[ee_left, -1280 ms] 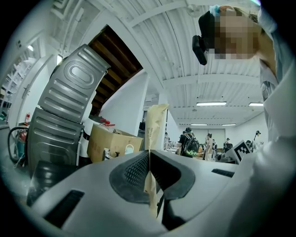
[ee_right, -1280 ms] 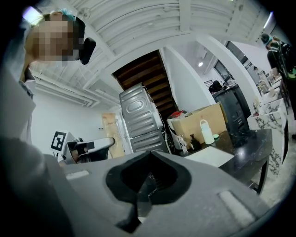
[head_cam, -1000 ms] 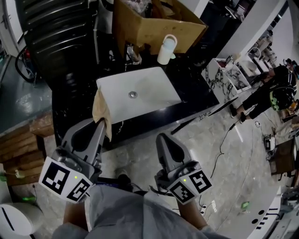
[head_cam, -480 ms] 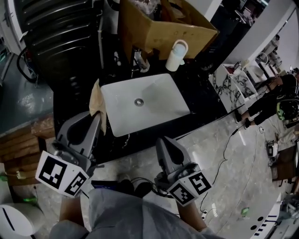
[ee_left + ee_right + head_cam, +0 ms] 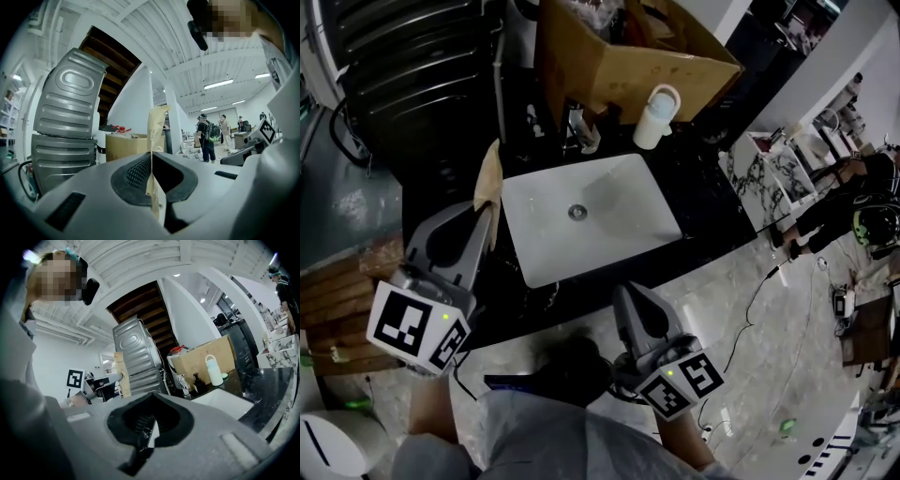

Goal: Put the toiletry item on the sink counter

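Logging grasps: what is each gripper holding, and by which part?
The left gripper pinches a flat tan packet by its lower end; the rest sticks out past the jaws. The right gripper is shut, holding nothing.

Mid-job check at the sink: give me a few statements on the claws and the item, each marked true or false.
1. The left claw is shut on a flat tan packet. True.
2. The packet lies flat on the counter. False: it is gripped in the left claw, not laid down.
3. The right claw holds the white bottle. False: it is shut on nothing; the white bottle stands behind the sink.
4. A cardboard box stands behind the sink. True.
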A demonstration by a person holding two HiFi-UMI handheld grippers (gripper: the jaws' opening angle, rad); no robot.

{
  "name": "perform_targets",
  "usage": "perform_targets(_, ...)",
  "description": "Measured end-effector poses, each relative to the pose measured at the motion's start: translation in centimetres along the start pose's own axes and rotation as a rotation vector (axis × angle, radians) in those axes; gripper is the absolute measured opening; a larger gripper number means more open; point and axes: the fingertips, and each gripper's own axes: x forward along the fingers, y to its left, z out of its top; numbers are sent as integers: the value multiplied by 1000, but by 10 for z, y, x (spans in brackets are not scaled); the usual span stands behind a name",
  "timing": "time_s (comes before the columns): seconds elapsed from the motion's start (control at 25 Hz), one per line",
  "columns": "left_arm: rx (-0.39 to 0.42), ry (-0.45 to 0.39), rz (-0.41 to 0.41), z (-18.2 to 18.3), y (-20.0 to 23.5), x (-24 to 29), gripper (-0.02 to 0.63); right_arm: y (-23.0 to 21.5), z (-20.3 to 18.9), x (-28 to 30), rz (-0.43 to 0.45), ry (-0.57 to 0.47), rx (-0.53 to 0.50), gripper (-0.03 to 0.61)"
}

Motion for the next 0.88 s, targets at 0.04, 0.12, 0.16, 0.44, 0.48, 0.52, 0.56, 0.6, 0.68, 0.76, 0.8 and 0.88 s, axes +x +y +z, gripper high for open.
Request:
perform_targets(0.04, 23, 7, 6, -1, 3, 4, 9, -2, 0, 2, 2, 4, -3, -2)
perform_targets(0.12, 73, 21, 18, -1, 9, 12, 9, -7, 0, 8, 15, 12, -3, -2)
perform_targets(0.16, 95, 29, 24, -1, 11, 17, 9, -9, 0, 11, 24, 16, 0, -2)
perform_targets(0.44, 173, 122, 58, -6, 26, 57, 9, -25, 5, 38, 90, 40, 4, -2)
perform_targets(0.48, 218, 121, 52, -8, 29, 65, 9, -28, 6, 41, 99, 46, 8, -2)
perform_targets(0.52, 255, 131, 46, -11, 32, 73, 9, -31, 7, 45, 109, 52, 11, -2)
perform_targets(0.56, 280, 150, 42, -15, 34, 81, 10, -34, 8, 48, 118, 58, 13, -2)
perform_targets(0.6, 296, 172, 43, -20, 36, 89, 9, -38, 9, 51, 125, 63, 14, -2)
perform_targets(0.68, 327, 216, 51, -30, 42, 104, 9, -46, 10, 57, 137, 72, 18, -2)
perform_targets(0.76, 359, 261, 60, -42, 49, 119, 9, -53, 10, 64, 151, 84, 24, -2)
perform_targets(0.8, 369, 286, 61, -49, 53, 126, 9, -57, 10, 67, 159, 90, 27, -2)
perform_targets(0.88, 371, 336, 52, -64, 59, 142, 9, -63, 11, 74, 172, 101, 33, -2)
